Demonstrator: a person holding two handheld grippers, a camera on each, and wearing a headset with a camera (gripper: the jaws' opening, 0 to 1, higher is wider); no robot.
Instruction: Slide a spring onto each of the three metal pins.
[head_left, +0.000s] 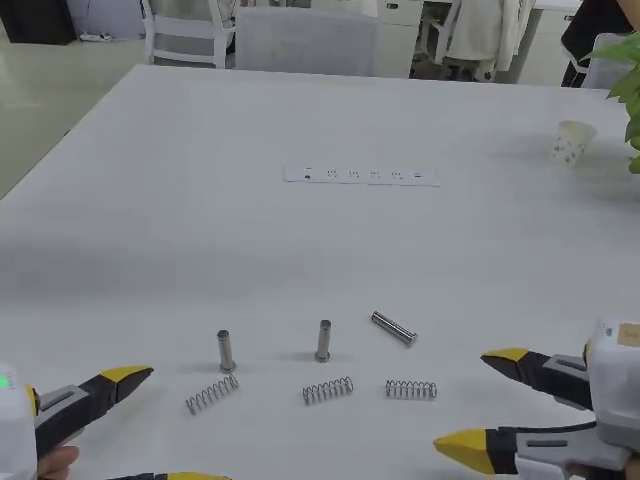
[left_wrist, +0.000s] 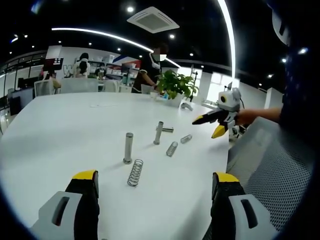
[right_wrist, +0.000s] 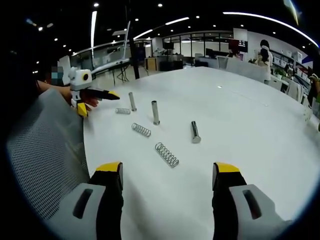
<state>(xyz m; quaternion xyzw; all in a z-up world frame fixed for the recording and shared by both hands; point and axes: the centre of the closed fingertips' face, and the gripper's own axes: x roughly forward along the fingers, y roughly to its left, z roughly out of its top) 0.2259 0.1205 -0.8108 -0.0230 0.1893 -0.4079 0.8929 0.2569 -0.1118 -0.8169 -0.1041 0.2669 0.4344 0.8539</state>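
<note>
Near edge of white table (head_left: 300, 240), three steel coil springs (head_left: 328, 390) lie axes approx left-right, just nearer than three short metal pins (head_left: 323, 340). Rightmost spring (head_left: 411, 389) sits just left of my R gripper (head_left: 478, 400), jaws spread; L gripper (head_left: 165, 427) spread too.

You are working over a smooth, matt white table (head_left: 200, 200). The left pin (head_left: 225, 351), middle pin (head_left: 323, 341) and lying pin (head_left: 393, 328) are gleaming as polished grey metal; the left spring (head_left: 212, 393), middle spring (head_left: 328, 390) and right spring (head_left: 411, 389) are glinting as bare coiled wire. Your left gripper (left_wrist: 155, 176) and right gripper (right_wrist: 168, 167) are showing glossy yellow tips, black shanks, pale matt plastic bodies. The paper cup (head_left: 572, 142) is looking matt.
</note>
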